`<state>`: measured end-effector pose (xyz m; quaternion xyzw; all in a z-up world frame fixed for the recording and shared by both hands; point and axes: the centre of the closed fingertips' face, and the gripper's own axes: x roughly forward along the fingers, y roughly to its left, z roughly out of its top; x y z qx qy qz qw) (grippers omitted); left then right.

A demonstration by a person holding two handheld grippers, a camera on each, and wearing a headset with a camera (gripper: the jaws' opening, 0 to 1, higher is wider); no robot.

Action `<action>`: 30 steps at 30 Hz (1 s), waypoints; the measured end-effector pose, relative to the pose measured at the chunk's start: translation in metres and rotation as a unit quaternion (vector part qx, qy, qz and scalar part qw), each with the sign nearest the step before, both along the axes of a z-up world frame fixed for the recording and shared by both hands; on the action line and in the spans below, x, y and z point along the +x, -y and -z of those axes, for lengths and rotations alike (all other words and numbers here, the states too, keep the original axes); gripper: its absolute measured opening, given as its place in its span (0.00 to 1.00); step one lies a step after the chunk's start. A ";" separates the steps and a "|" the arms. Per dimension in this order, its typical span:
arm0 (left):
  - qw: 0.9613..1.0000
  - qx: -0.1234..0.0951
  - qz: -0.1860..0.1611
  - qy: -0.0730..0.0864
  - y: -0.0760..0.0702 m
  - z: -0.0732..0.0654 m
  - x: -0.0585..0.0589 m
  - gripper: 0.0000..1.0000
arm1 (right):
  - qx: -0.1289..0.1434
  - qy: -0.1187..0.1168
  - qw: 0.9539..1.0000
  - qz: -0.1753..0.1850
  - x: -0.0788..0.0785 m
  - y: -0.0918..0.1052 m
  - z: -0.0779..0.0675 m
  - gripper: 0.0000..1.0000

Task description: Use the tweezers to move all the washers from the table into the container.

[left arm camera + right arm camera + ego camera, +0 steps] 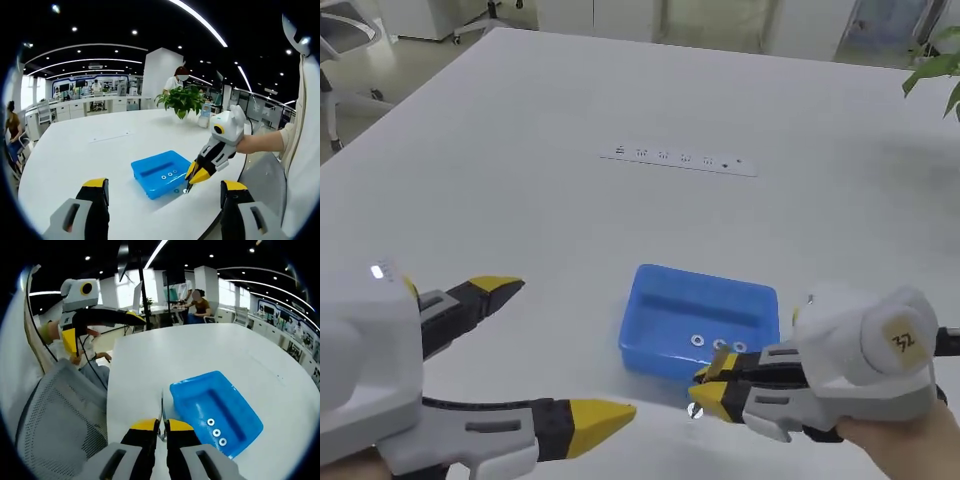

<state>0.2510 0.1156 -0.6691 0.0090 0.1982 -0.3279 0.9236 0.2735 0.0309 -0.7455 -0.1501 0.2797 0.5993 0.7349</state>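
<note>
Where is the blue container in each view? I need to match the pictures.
Head view: blue container lower centre.
Left gripper view: blue container lower centre, above the jaws.
Right gripper view: blue container lower right, beside the right claw shut on tweezers.
Shared landmark: three washers inside it.

The container (660,300) sits on the surface (570,100), with three washers (719,344) in a row inside it along its near wall. The left hand-held gripper (575,348) is left of the container. The right hand-held gripper (703,388), with the tweezers (695,408) between its jaws, is just before the container's near wall.
</note>
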 end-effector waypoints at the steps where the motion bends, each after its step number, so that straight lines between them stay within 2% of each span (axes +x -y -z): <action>1: 1.000 0.000 0.000 0.000 0.000 0.000 0.000 0.94 | 0.012 -0.001 1.000 0.005 0.003 -0.001 -0.006 0.03; 4: 1.000 0.000 0.000 0.001 0.001 0.000 0.000 0.94 | 0.056 -0.009 0.998 0.021 0.012 -0.007 -0.026 0.03; 7: 1.000 -0.002 0.000 0.001 0.000 0.000 0.000 0.94 | 0.113 -0.031 0.992 0.049 0.027 -0.013 -0.046 0.03; 9: 1.000 -0.001 -0.001 0.000 -0.001 0.000 0.000 0.94 | 0.133 -0.044 0.987 0.076 0.041 -0.015 -0.052 0.03; 11: 1.000 -0.001 -0.002 0.000 -0.001 0.000 0.000 0.94 | 0.142 -0.044 0.985 0.092 0.052 -0.016 -0.054 0.03; 17: 1.000 0.000 -0.006 0.000 -0.004 0.000 0.000 0.94 | 0.147 -0.058 0.980 0.123 0.077 -0.020 -0.047 0.03; 20: 1.000 0.001 -0.008 0.000 -0.006 0.000 -0.001 0.94 | 0.140 -0.068 0.979 0.135 0.085 -0.020 -0.037 0.03; 24: 1.000 0.002 -0.012 0.000 -0.009 -0.001 -0.001 0.94 | 0.132 -0.094 0.974 0.156 0.091 -0.021 -0.022 0.03; 27: 1.000 0.002 -0.014 0.000 -0.010 -0.001 -0.001 0.94 | 0.123 -0.103 0.974 0.158 0.092 -0.022 -0.012 0.03; 30: 1.000 0.003 -0.014 -0.002 -0.010 0.000 -0.002 0.94 | 0.097 -0.104 0.978 0.155 0.092 -0.020 0.001 0.03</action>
